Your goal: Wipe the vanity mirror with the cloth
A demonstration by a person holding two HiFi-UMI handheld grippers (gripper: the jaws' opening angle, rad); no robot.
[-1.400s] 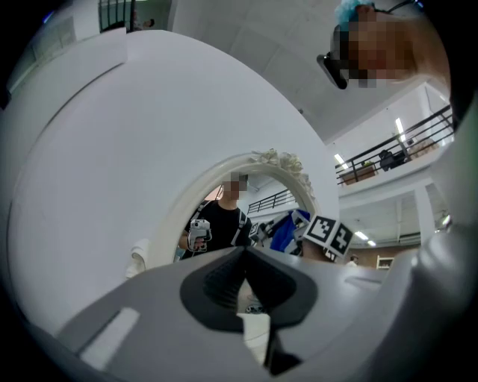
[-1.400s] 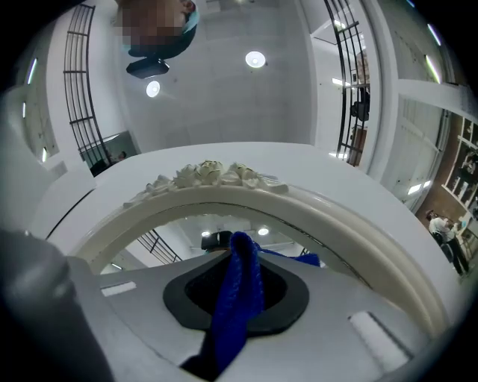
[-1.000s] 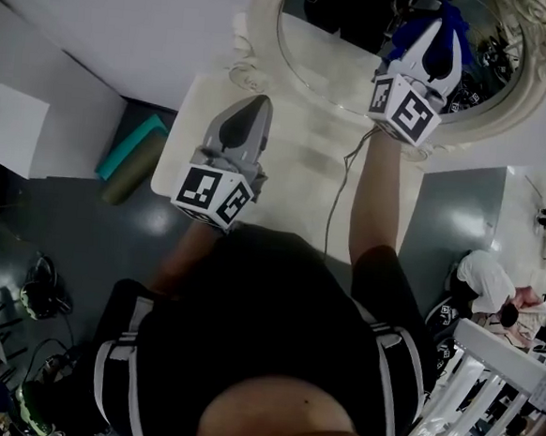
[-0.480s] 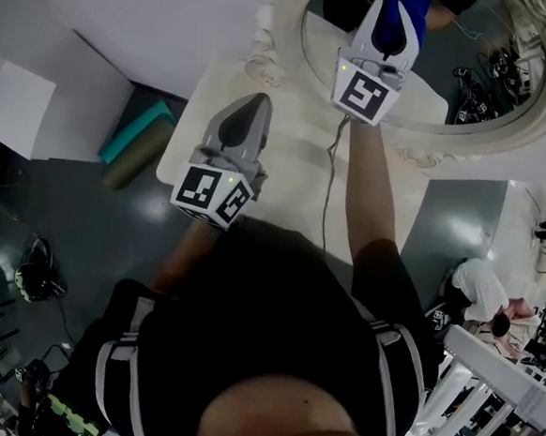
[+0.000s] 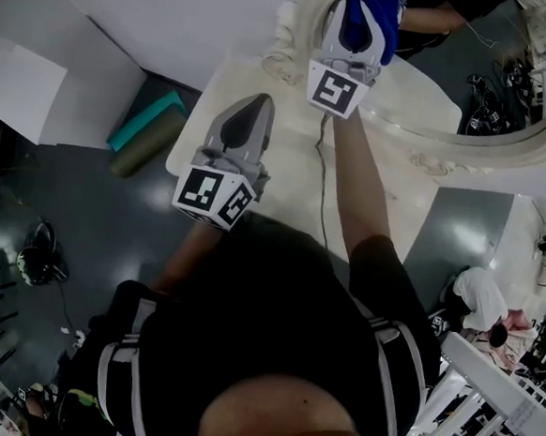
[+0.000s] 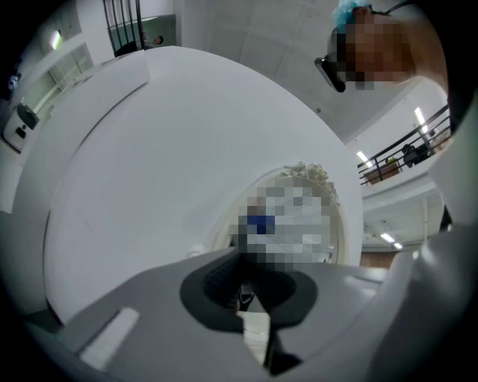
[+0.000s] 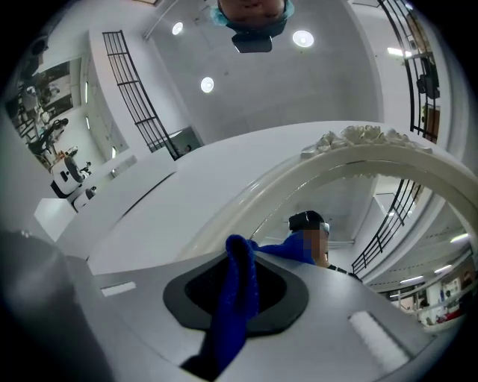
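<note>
Blue cloth (image 5: 372,9) at mirror (image 5: 451,104); cable (image 5: 323,183) crosses tabletop (image 5: 294,188).

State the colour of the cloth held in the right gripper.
Blue; the cloth shows best in the right gripper view.

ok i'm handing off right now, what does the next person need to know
Right tool: shut on the blue cloth, raised at the left side of the vanity mirror, close to its frame.
Left tool: shut, empty, held over the vanity top.
Done: cloth is gripped and up at the glass. How much is already wiped cannot be told.
Left: wipe across the glass.
</note>
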